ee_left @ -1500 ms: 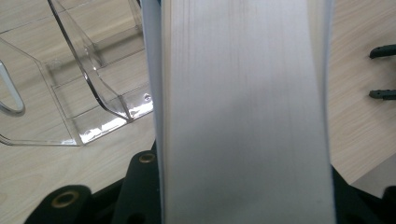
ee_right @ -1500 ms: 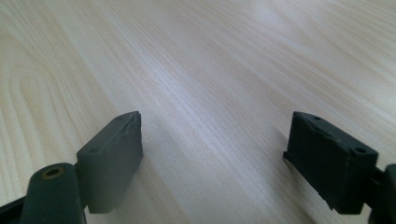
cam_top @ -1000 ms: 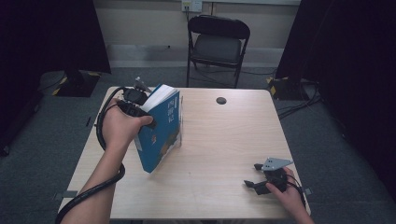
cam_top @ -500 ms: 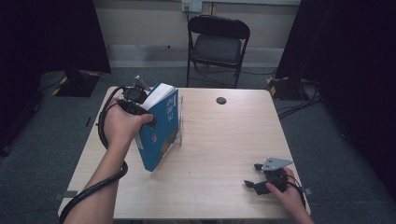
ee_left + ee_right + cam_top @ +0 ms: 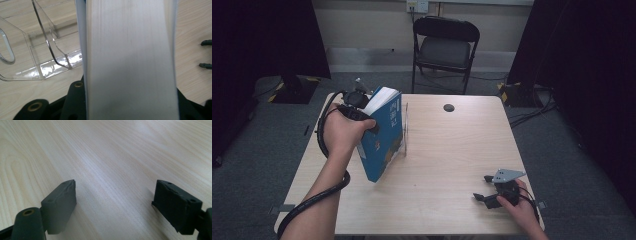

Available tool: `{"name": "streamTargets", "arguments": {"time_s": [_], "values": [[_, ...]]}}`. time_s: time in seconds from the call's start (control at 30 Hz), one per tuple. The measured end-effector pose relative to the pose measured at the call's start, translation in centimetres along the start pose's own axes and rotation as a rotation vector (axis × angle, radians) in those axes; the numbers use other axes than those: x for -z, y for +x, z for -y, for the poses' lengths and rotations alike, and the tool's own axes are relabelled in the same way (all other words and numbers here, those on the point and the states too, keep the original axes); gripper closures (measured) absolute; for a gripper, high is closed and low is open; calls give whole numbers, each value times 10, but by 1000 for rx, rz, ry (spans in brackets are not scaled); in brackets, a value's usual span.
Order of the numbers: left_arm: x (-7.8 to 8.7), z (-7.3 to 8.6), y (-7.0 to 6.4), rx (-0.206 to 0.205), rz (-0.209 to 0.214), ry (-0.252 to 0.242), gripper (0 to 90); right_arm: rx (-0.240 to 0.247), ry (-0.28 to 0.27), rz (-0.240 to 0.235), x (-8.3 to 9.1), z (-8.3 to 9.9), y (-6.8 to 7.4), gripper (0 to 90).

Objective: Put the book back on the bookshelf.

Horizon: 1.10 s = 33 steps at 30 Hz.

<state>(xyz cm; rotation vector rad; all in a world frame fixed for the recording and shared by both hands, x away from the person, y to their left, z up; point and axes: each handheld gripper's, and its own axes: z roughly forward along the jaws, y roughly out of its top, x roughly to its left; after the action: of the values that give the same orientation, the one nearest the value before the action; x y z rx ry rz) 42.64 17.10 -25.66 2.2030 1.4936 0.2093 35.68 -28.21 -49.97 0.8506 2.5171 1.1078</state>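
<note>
My left gripper [image 5: 364,116] has its fingers clamped on the blue book [image 5: 383,135], tilted near the desk's [image 5: 452,150] left edge, so it leans against the clear stand [image 5: 37,55]. My right gripper [image 5: 488,196] rests wide open, empty, at the near right corner.

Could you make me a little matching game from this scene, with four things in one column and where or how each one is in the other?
Things:
1. blue book
2. clear plastic stand
3. right tongs
4. folding chair

Places or states:
A. open, low over bare wood near the table's front right corner
B. on the floor behind the table's far edge
C. gripped in the left tongs, tilted
D. on the tabletop, right beside the book

Pairs: 1-C, 2-D, 3-A, 4-B
</note>
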Motion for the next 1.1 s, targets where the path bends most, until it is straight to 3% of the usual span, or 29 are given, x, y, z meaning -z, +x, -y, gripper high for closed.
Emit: {"name": "streamTargets", "arguments": {"time_s": [0.8,1.1], "values": [[-12,-10,3,64,-29,-12,619,0,0,0,0,0,0,177],[-18,-19,0,58,-41,-8,620,1,1,-1,0,0,0,176]]}}
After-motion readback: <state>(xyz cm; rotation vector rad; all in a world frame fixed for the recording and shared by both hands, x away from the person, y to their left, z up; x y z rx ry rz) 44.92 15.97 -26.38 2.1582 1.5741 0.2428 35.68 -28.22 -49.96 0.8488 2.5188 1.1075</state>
